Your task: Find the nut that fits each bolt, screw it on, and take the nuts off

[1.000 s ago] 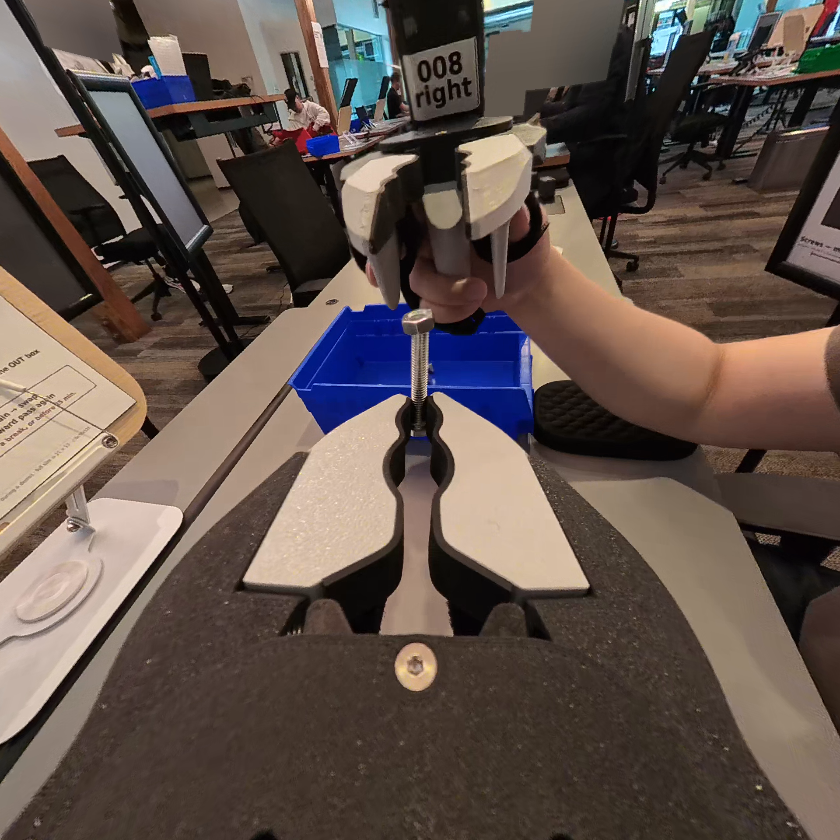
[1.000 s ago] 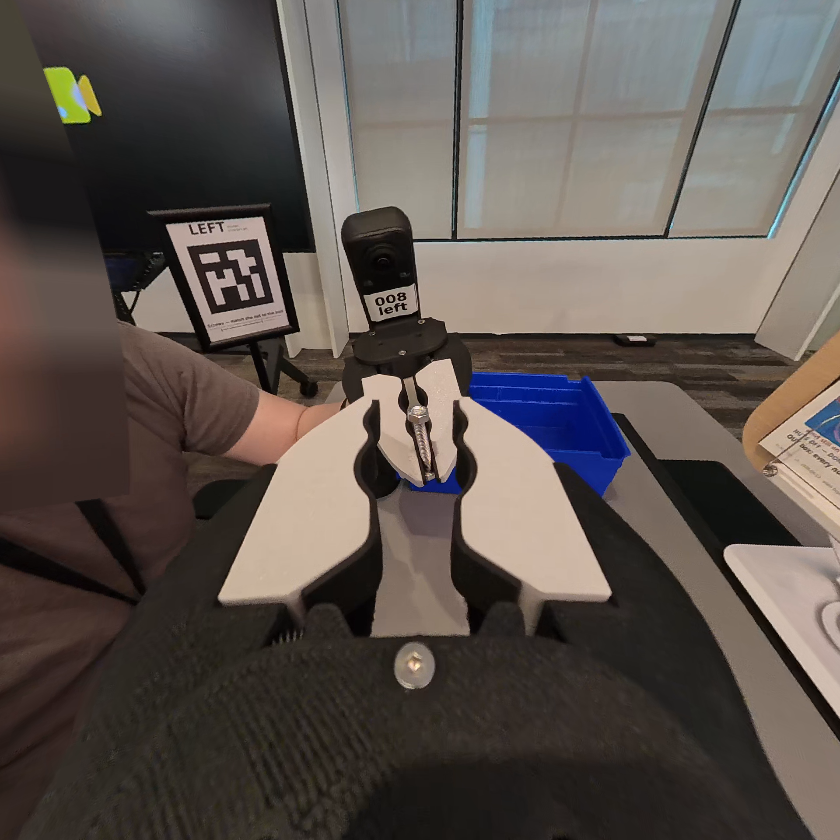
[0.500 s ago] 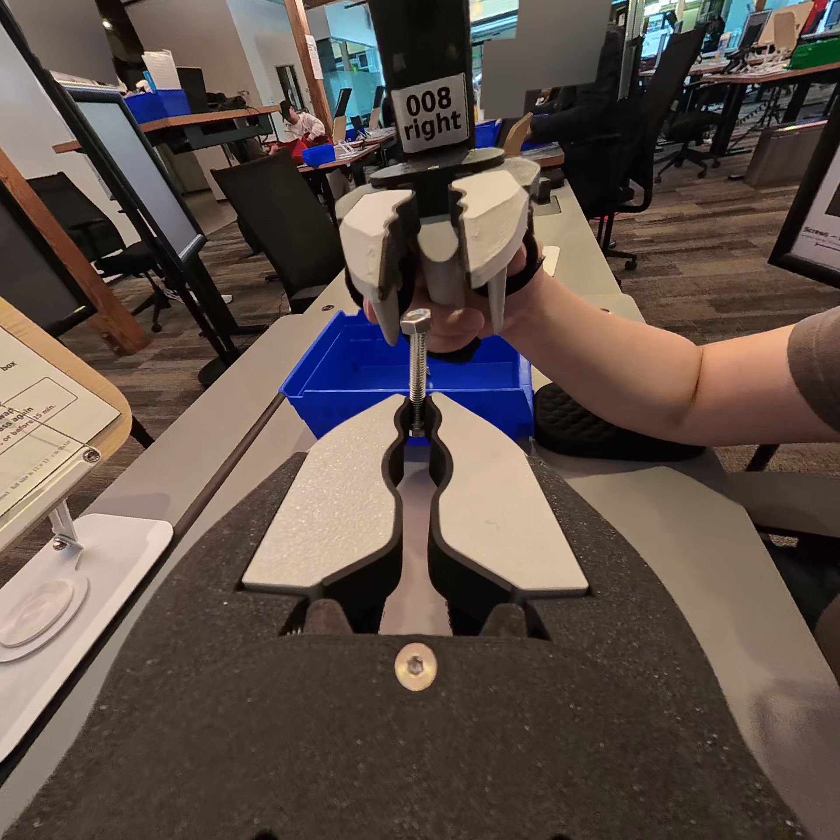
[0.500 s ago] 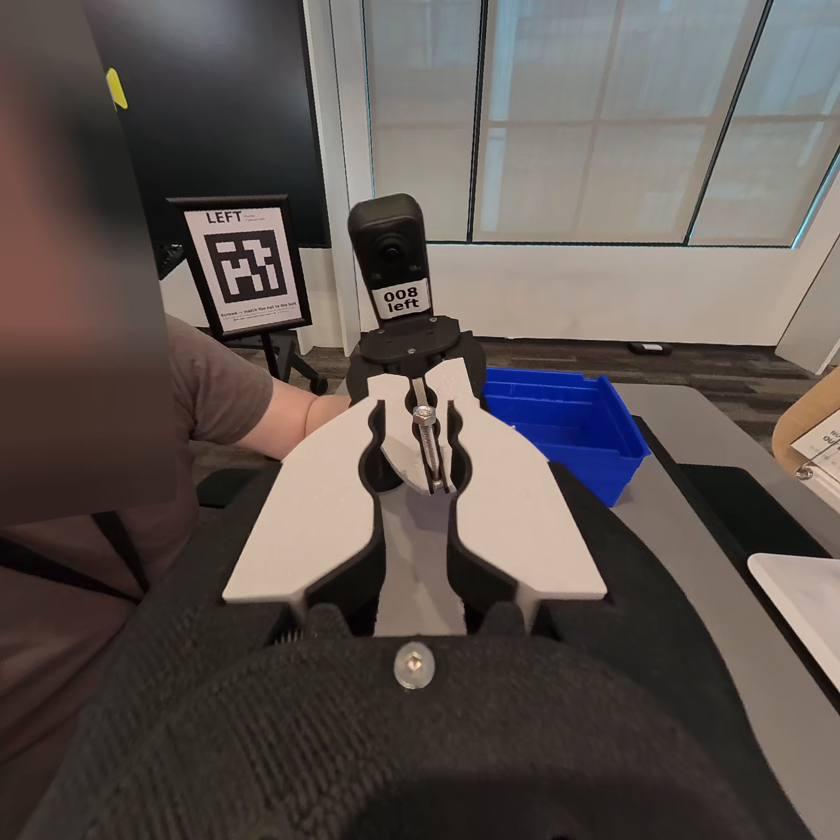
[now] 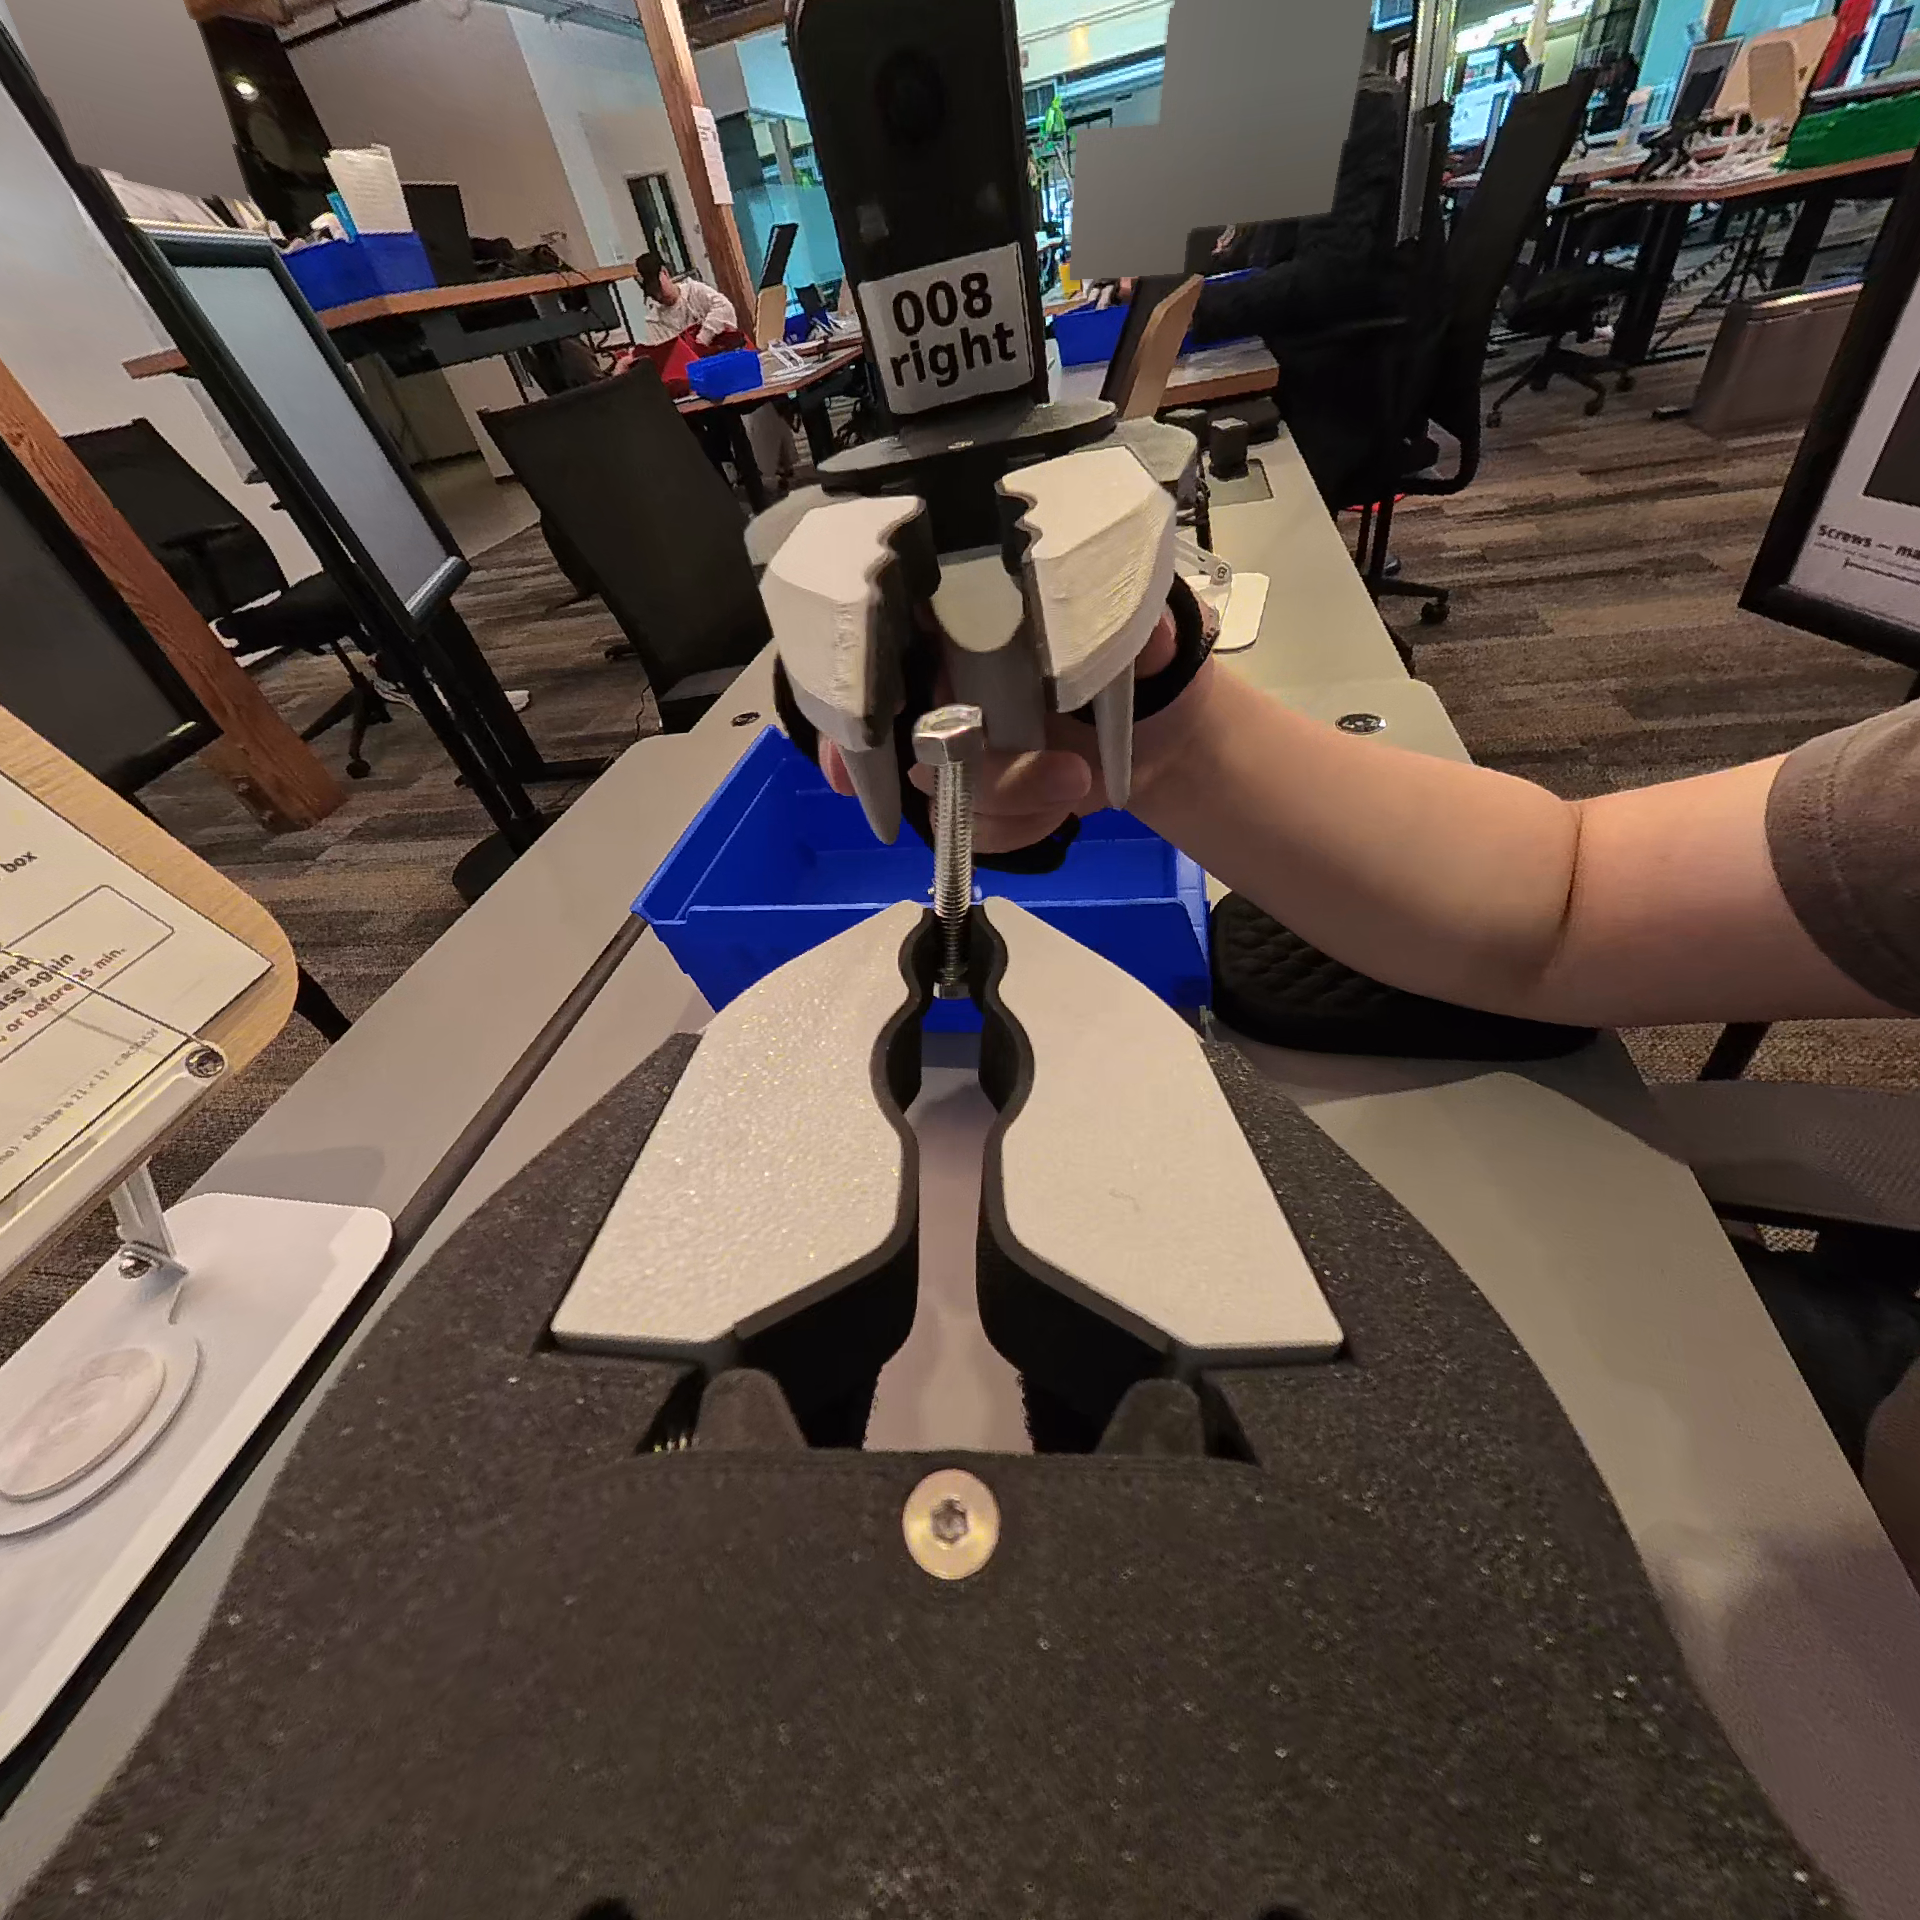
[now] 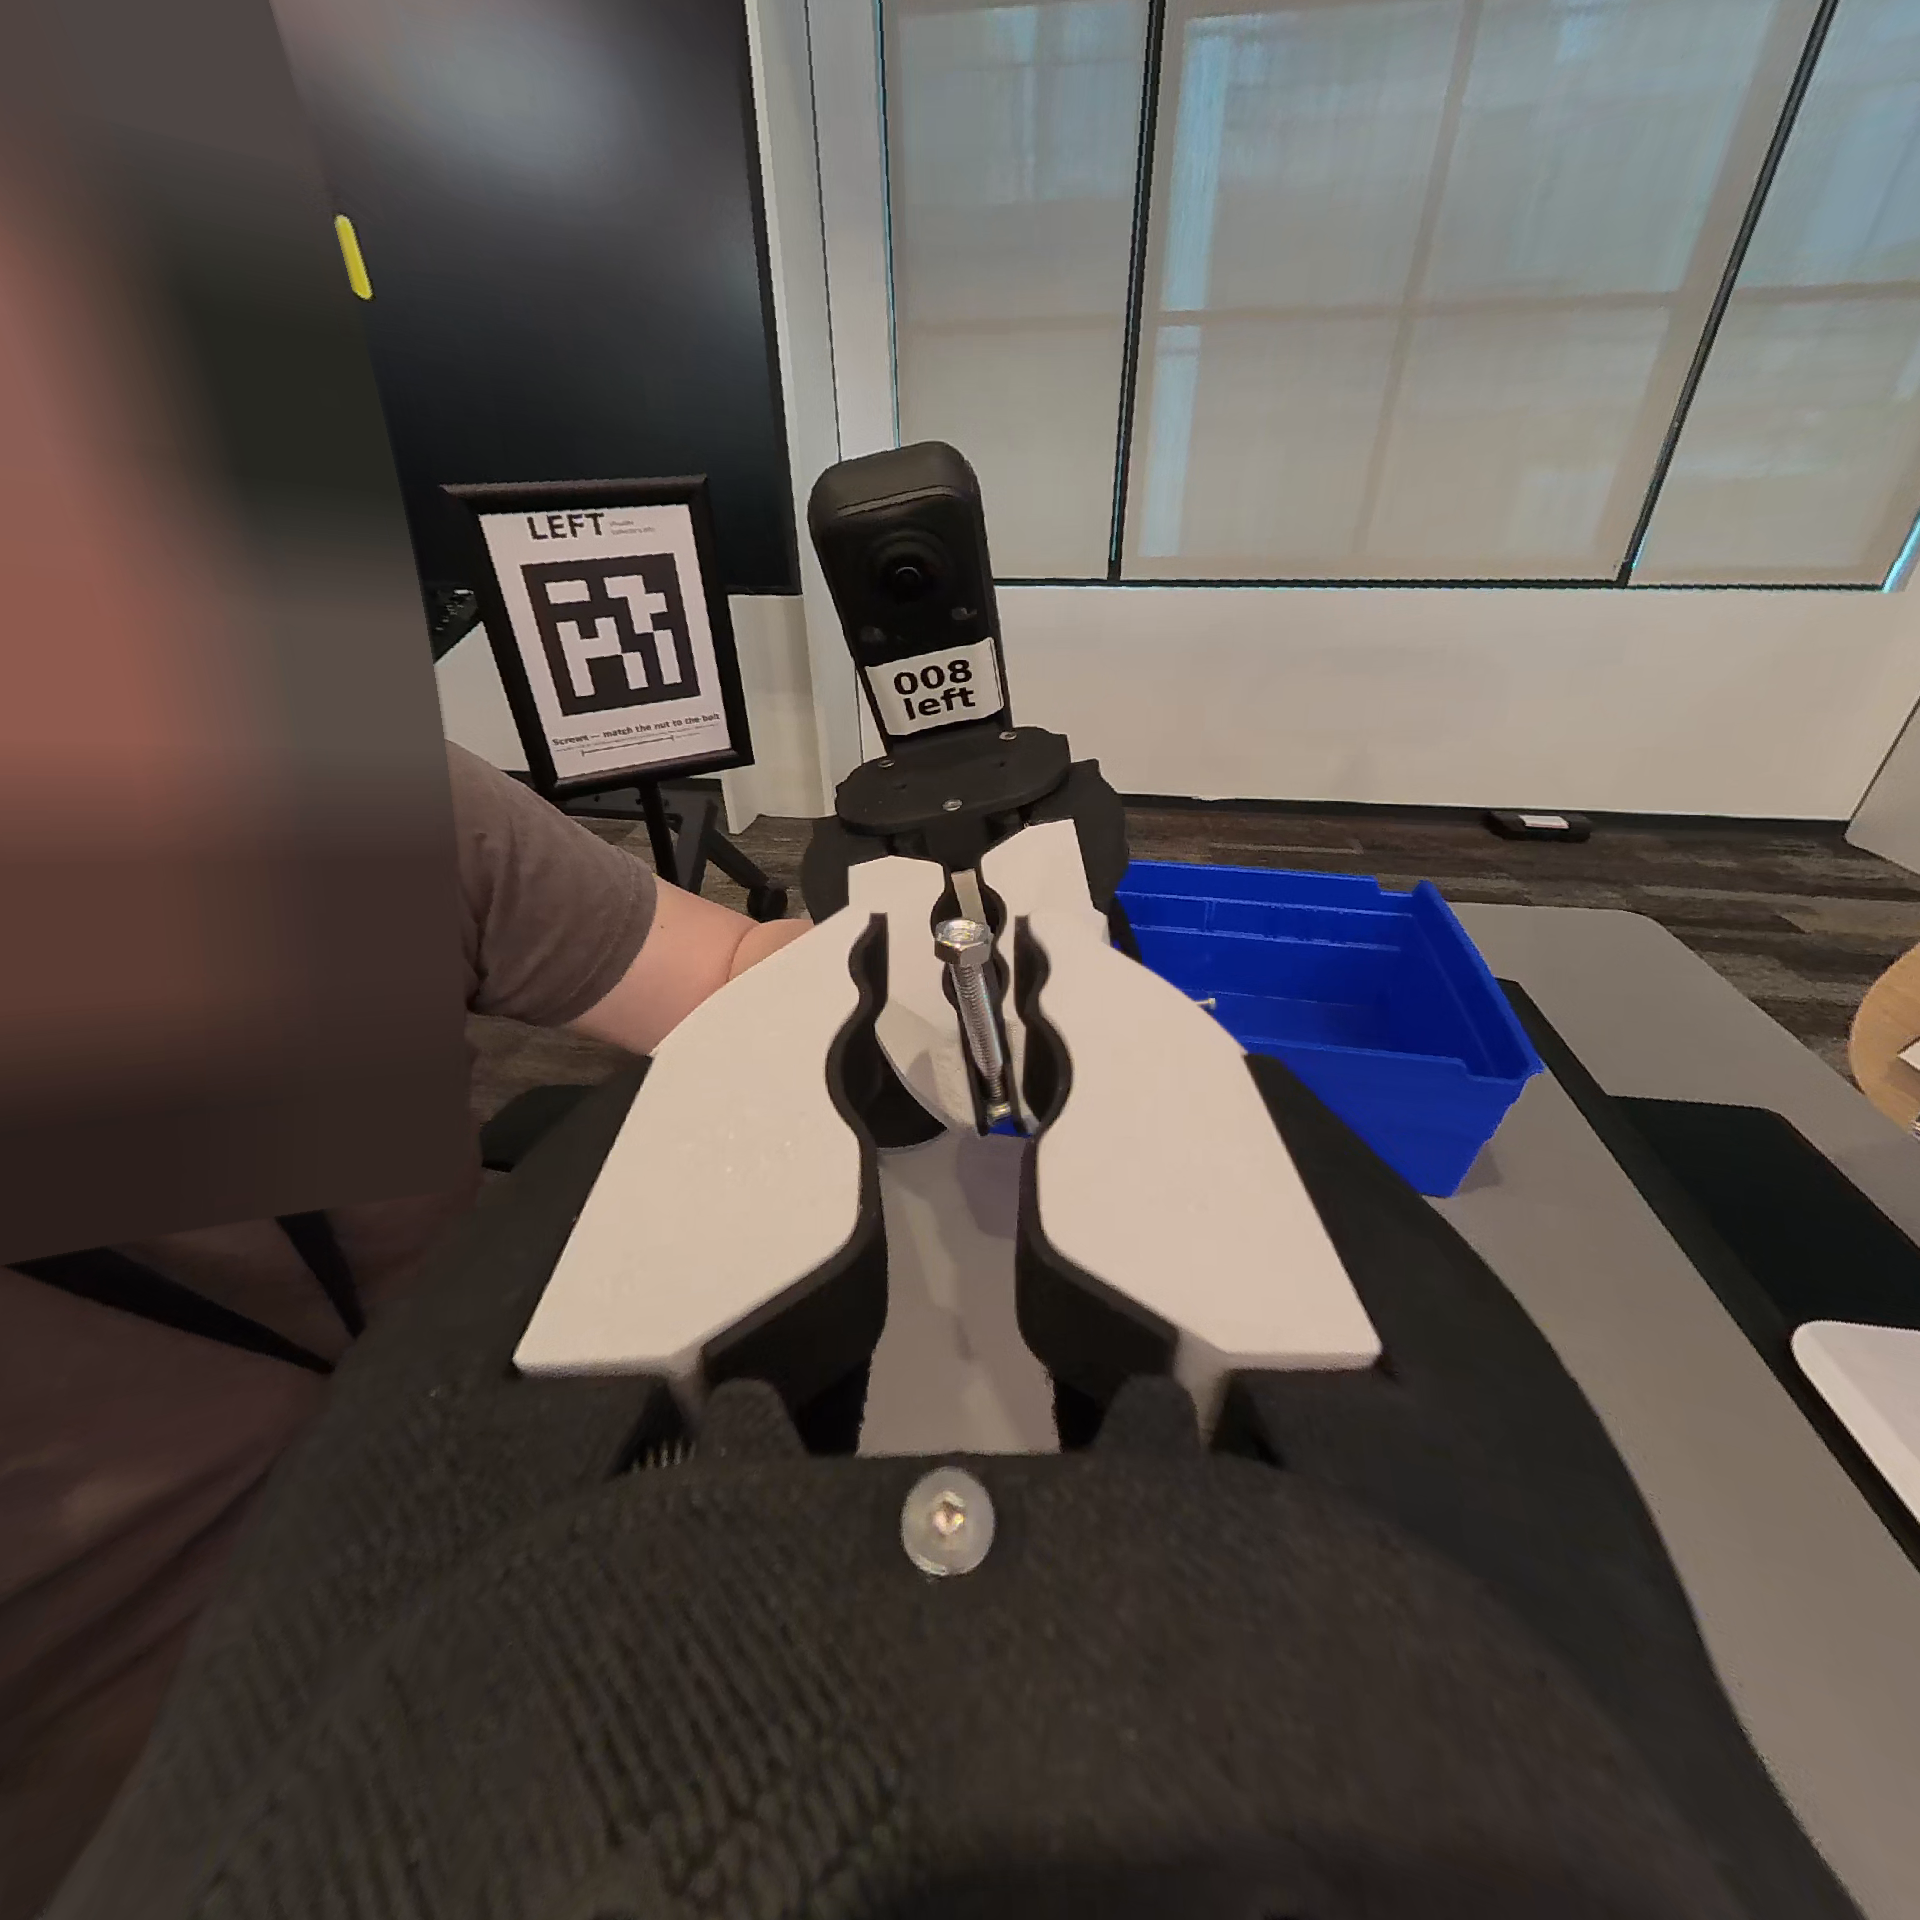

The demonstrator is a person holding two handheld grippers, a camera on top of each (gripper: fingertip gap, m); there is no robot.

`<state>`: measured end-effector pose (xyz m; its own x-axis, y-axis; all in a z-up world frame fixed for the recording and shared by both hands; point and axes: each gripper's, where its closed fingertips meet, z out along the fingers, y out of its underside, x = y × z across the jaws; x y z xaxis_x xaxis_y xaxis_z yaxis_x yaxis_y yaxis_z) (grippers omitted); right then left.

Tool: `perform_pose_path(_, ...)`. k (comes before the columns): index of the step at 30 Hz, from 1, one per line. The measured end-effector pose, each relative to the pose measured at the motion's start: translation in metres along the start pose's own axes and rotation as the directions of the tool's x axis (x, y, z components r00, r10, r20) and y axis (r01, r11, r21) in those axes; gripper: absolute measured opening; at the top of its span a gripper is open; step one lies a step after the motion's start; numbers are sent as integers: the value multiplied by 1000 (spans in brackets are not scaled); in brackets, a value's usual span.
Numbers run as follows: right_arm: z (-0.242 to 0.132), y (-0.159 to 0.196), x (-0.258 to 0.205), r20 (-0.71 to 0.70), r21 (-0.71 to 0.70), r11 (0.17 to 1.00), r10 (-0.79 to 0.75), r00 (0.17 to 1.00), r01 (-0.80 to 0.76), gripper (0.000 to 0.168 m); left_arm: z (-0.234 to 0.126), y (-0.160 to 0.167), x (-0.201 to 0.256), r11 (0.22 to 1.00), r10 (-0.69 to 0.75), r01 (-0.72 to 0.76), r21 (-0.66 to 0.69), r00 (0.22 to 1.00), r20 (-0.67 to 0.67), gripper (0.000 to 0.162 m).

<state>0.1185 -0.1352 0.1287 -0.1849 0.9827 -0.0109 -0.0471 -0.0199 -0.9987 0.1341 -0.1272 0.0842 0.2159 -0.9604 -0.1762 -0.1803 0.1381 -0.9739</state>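
Left wrist view, bolt [image 5: 953, 831] upright, blue bin [image 5: 831, 883] behind, right gripper [image 5: 992, 800] facing

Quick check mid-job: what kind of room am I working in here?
Most likely an open-plan office or lab set up for data collection: rows of desks with office chairs, a framed marker sign on a stand, and a blue parts bin.

Bolt [image 5: 952, 821] upright in left tool [image 5: 951, 935]
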Motion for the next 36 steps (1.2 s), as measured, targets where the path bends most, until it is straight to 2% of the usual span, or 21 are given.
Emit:
perform_pose_path(6,1,-1,3,-23,15,1000,-10,1000,11,23,0,0,1,1000,0,0,-6,1000,-4,5)
perform_pose_path(36,5,4,-1,36,12,999,38,999,-39,13,-1,0,2,1000,2,-2,-7,1000,-6,5)
